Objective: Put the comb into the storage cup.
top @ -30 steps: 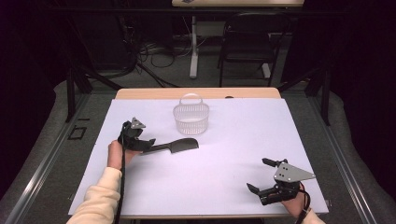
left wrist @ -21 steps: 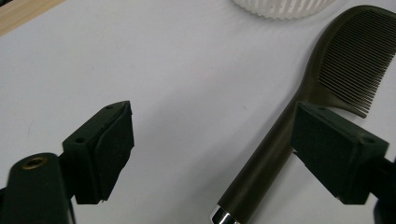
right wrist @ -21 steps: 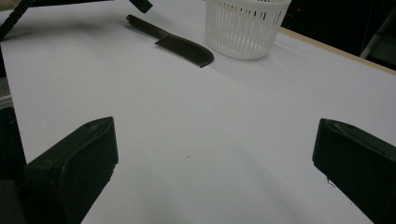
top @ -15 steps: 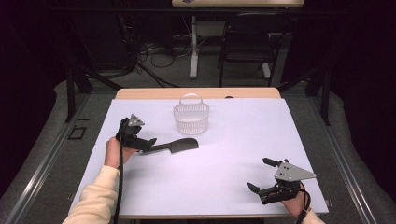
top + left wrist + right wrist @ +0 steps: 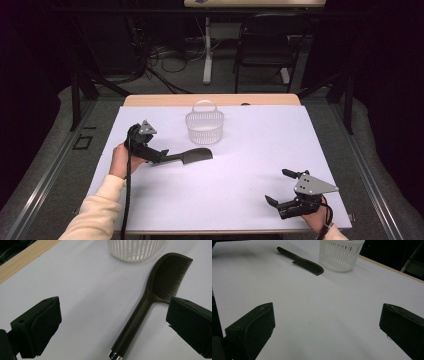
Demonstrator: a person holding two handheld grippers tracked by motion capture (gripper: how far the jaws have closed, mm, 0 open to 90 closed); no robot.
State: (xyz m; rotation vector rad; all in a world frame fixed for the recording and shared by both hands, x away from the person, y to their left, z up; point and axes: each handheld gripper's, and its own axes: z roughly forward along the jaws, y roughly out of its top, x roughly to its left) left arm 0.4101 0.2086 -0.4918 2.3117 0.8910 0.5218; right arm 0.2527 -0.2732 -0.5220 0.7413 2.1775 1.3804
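Note:
A dark comb [image 5: 192, 156] lies flat on the white table [image 5: 250, 150], its toothed head pointing toward a white slatted basket [image 5: 205, 127]. My left gripper [image 5: 160, 156] hovers over the handle end. Its jaws have just been opening and now stand wide. In the left gripper view the comb [image 5: 150, 297] handle runs between the two pads [image 5: 47, 322] without touching either, and my left gripper [image 5: 113, 313] is open. My right gripper [image 5: 276, 186] rests open near the front right edge with nothing between its jaws. From the right gripper [image 5: 327, 322] view, the comb [image 5: 304, 263] and basket [image 5: 340, 255] lie far off.
The basket [image 5: 135, 250] stands just beyond the comb's head, toward the table's wooden back edge [image 5: 210, 100]. Bare white surface spreads between the two grippers. Chairs and cables sit on the dark floor behind the table.
The left hand has lifted slightly and its jaws have spread away from the comb's handle. The comb stays flat on the table. The right gripper has not moved.

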